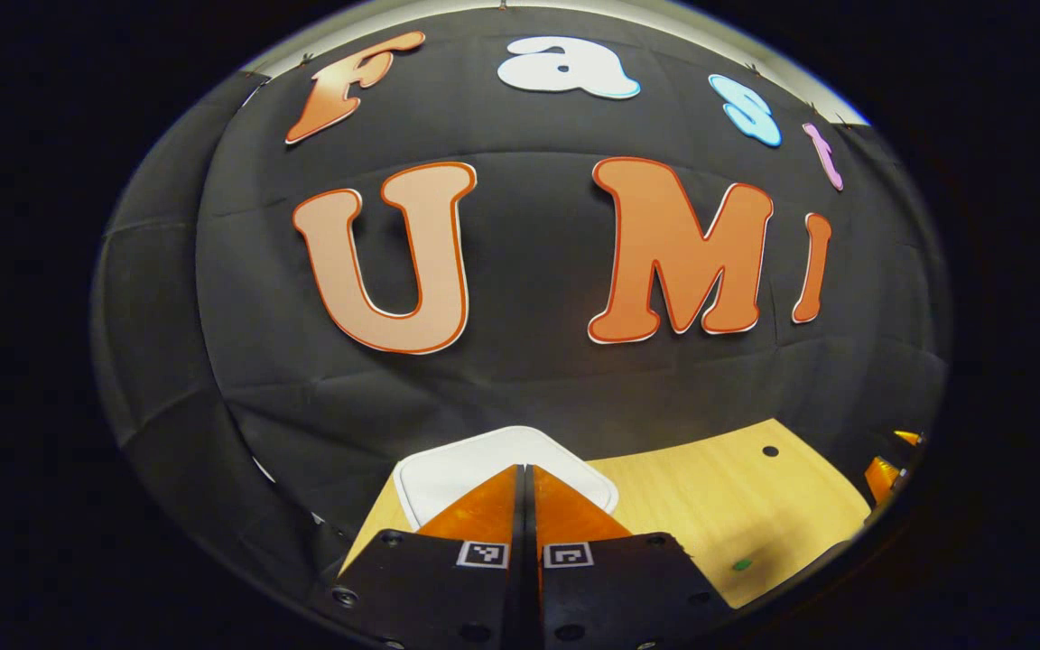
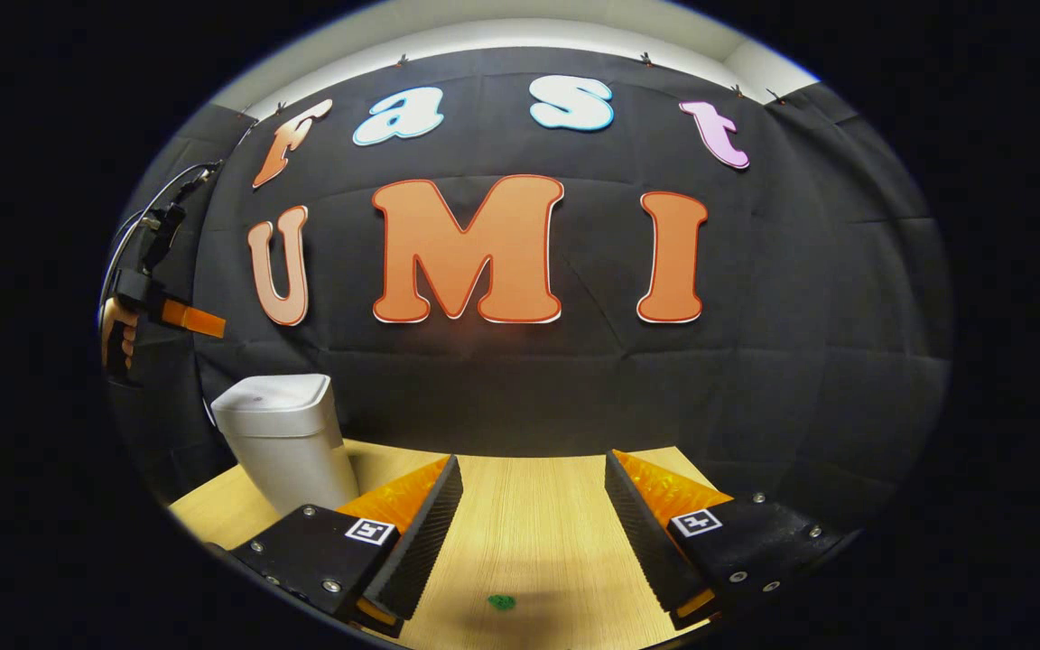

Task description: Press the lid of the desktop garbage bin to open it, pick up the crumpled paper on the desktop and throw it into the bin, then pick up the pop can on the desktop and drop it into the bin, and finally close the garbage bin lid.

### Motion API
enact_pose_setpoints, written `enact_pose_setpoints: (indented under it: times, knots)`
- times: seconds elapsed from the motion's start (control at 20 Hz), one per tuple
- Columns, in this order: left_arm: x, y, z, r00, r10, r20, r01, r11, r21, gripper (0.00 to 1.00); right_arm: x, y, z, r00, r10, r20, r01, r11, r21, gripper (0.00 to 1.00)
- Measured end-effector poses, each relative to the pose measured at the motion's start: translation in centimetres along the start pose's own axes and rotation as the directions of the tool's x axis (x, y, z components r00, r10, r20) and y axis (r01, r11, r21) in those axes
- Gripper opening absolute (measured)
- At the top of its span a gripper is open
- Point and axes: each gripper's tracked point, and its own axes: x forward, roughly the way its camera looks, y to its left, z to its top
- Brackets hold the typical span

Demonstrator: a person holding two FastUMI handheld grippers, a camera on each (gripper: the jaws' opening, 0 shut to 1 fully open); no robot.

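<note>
Black cloth wall behind, light wooden desktop (image 2: 529, 524) below it. Your bin (image 2: 281, 438) stands toward the left rear of the desktop in the right gripper view: white, upright, its lid (image 2: 272, 390) down and flat on top.

Left gripper view: your left gripper (image 1: 524, 478) sits above the bin, looking down over the white lid (image 1: 457, 469). Its two fingers are pressed together, tips meeting over the lid's near edge, nothing between them. Whether the tips touch the lid, you cannot tell from here. To the right, bare desktop (image 1: 737, 506) with a small green mark (image 1: 741, 565) and a dark dot (image 1: 770, 450) near the far edge. At the far right rim, a sliver of your right gripper (image 1: 886, 469).

Right gripper view: your right gripper (image 2: 533, 487) hangs low over the desktop with its fingers spread wide, holding nothing. A green mark (image 2: 501, 601) lies on the wood between them, near the bottom. The bin is just beyond the left-hand finger. Up at the left edge, your other hand (image 2: 118, 334) holds the left gripper (image 2: 190, 318) above the bin, clear of the lid as seen from this side.
</note>
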Motion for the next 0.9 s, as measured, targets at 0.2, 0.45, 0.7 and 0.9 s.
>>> enact_pose_setpoints:
  times: [0.2, 0.45, 0.7, 0.9]
  knots:
    - [2.2, -0.5, -2.5, 0.992, -0.071, -0.1, 0.07, 0.997, -0.019, 0.0, 0.2, 0.1, -0.2, 1.0, 0.002, -0.014, -0.002, 1.0, -0.002, 0.95]
    - [5.5, 1.1, -6.6, 0.975, -0.092, -0.204, 0.08, 0.995, -0.066, 0.0, 0.1, 0.0, -0.6, 1.0, -0.008, -0.027, 0.007, 1.0, -0.015, 0.95]
    - [5.9, 1.1, -9.9, 0.947, -0.133, -0.294, 0.096, 0.986, -0.137, 0.0, 0.2, 0.0, -1.0, 0.999, -0.013, -0.044, 0.012, 1.0, -0.021, 0.95]
    - [5.2, 0.5, -11.6, 0.919, -0.164, -0.359, 0.126, 0.984, -0.127, 0.0, 0.5, 0.5, -1.1, 0.999, -0.007, -0.048, 0.006, 1.0, -0.017, 0.95]
